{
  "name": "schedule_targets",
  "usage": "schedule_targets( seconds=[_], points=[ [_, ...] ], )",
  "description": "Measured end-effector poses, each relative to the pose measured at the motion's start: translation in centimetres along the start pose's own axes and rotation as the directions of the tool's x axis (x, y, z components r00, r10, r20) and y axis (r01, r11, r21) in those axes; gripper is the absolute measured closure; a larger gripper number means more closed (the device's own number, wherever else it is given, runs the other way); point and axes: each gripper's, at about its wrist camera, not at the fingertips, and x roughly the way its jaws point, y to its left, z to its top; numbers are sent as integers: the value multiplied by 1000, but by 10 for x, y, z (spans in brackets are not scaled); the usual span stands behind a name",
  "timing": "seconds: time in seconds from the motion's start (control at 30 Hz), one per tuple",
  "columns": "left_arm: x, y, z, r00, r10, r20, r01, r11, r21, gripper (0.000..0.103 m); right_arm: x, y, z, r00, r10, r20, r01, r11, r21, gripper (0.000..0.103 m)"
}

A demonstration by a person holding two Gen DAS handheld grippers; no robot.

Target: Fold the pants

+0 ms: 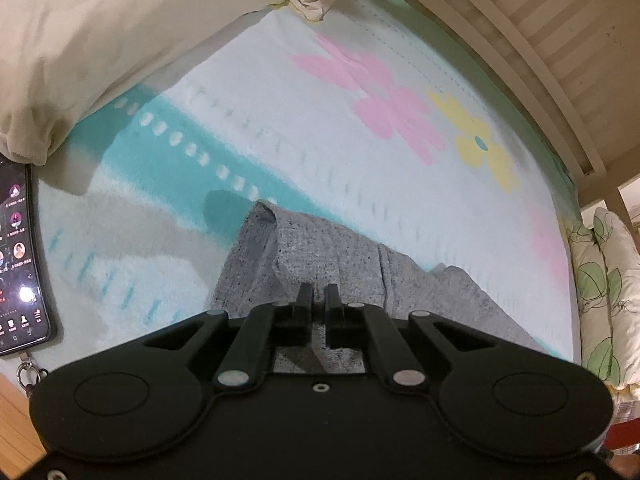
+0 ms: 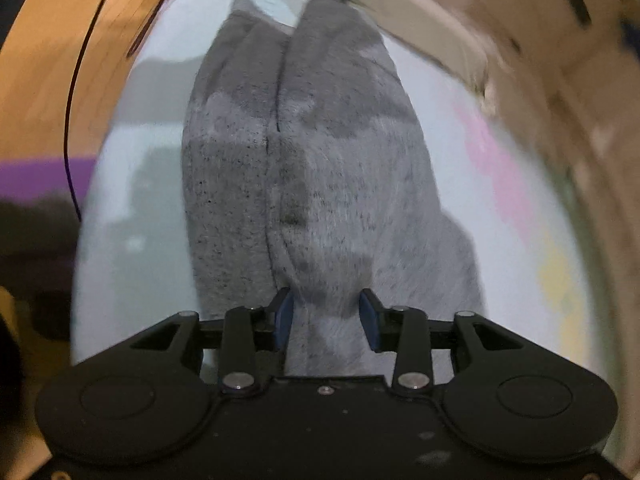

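**Grey pants pinched at one end, second grip pending**

A phone lies at the left on the bed, its screen text too small to read. The left gripper is clamped on the grey pants, apparently to lift that end for folding. The right gripper straddles the pants' near end, jaws apart, pads seemingly not yet pressing. No brand label is legible.

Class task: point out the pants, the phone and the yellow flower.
pants [image 1: 320, 256], left wrist view, on the grey knit below the waistband.
phone [image 1: 20, 256], left wrist view, on its lit screen.
yellow flower [image 1: 482, 142], left wrist view, on its centre.
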Motion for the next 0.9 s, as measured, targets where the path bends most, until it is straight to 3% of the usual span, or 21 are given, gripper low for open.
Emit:
schedule_targets(
  seconds=[0.03,0.07,0.33,0.47,0.63,0.73,0.83,0.9],
  points=[
    [-1,-1,0,1000,0,1,0,1000,1,96,0,-1,2,1000,-9,3,9,1000,-4,79],
    [-3,-1,0,1000,-2,2,2,1000,1,96,-1,-6,5,1000,-11,-1,11,1000,20,100],
    [-35,-1,1,999,-37,38,38,998,-42,96,-42,-60,8,996,53,72,-74,941,329,99],
    [-42,0,-2,1000,-24,4,24,999,-47,96,-54,-60,5,989,107,101,-136,929,345,99],
    [-36,-8,-9,995,47,-90,-46,999,17,96,-41,-38,3,983,169,65,-181,940,290,99],
    [-20,-10,-19,971,127,-201,-110,990,93,96,-29,-27,6,981,188,39,-191,945,266,98],
    [-9,-13,-30,934,261,-243,-210,953,216,96,-17,-22,5,976,216,12,-211,942,261,95],
    [-6,-10,-33,913,323,-248,-262,932,251,96,-10,-24,4,968,251,-9,-239,931,276,88]
  ],
)
